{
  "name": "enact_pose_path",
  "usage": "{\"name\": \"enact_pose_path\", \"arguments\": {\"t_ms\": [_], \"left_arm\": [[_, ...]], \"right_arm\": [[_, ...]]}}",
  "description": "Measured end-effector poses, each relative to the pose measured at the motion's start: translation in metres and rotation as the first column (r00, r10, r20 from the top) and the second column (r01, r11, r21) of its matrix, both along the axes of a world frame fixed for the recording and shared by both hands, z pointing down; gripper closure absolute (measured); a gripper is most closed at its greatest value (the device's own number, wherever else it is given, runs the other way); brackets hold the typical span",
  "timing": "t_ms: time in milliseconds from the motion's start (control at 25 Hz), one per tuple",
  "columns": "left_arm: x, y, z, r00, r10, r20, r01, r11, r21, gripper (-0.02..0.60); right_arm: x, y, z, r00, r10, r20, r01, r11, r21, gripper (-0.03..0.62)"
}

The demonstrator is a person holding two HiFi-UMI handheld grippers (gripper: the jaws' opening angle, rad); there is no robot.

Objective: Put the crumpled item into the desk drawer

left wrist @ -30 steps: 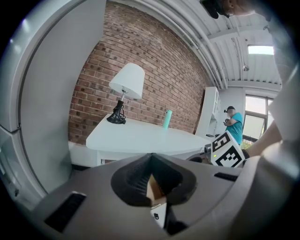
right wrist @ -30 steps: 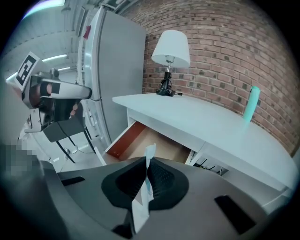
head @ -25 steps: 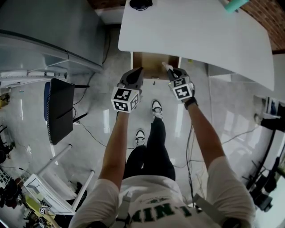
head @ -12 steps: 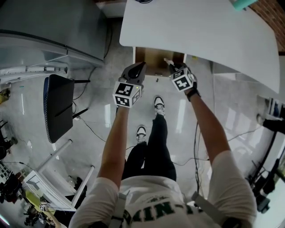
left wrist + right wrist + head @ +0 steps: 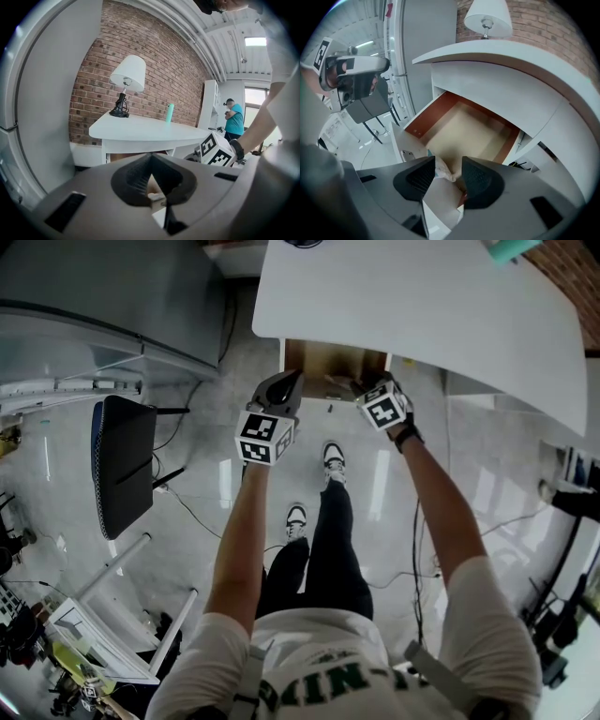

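Observation:
The desk drawer (image 5: 425, 120) stands pulled out under the white desk top (image 5: 511, 61), its pale floor bare. My right gripper (image 5: 447, 166) hovers over the drawer's front edge. Its jaws are opening, and the white crumpled item (image 5: 442, 172) hangs between them, against the left jaw. In the head view the right gripper (image 5: 361, 382) is at the drawer (image 5: 323, 362) mouth and the left gripper (image 5: 292, 379) is beside it. My left gripper (image 5: 151, 159) is shut and holds nothing, pointed at the desk (image 5: 140, 129).
A white lamp (image 5: 127, 79) and a teal bottle (image 5: 168, 112) stand on the desk. The person's feet (image 5: 330, 463) are on the floor below the drawer. A black chair (image 5: 127, 479) and a grey cabinet (image 5: 103, 296) are at the left. Another person (image 5: 233, 123) stands far behind.
Both grippers have shifted slightly up toward the drawer. The white item that stuck out at the right gripper's tip now hardly shows in the head view.

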State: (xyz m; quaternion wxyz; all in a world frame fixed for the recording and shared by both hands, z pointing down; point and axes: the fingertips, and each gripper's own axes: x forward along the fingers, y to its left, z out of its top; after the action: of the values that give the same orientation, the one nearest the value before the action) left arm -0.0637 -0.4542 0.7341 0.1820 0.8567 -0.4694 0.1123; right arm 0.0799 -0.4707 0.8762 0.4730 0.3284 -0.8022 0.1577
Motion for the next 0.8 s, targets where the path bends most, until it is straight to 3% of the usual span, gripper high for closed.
{"name": "enact_pose_path", "arguments": {"t_ms": [280, 440, 800], "left_arm": [[-0.008, 0.009, -0.015, 0.999, -0.026, 0.022, 0.026, 1.000, -0.013, 0.583], [-0.005, 0.014, -0.035, 1.000, -0.026, 0.016, 0.027, 1.000, -0.009, 0.583], [-0.001, 0.040, -0.086, 1.000, -0.011, 0.008, 0.011, 1.000, -0.018, 0.583]], "right_arm": [[0.001, 0.012, -0.033, 0.997, 0.053, 0.054, -0.053, 0.999, 0.010, 0.436], [0.012, 0.012, -0.069, 0.992, 0.102, 0.070, -0.107, 0.991, 0.081, 0.436], [0.023, 0.042, -0.155, 0.934, 0.262, 0.243, -0.298, 0.946, 0.127, 0.437]]}}
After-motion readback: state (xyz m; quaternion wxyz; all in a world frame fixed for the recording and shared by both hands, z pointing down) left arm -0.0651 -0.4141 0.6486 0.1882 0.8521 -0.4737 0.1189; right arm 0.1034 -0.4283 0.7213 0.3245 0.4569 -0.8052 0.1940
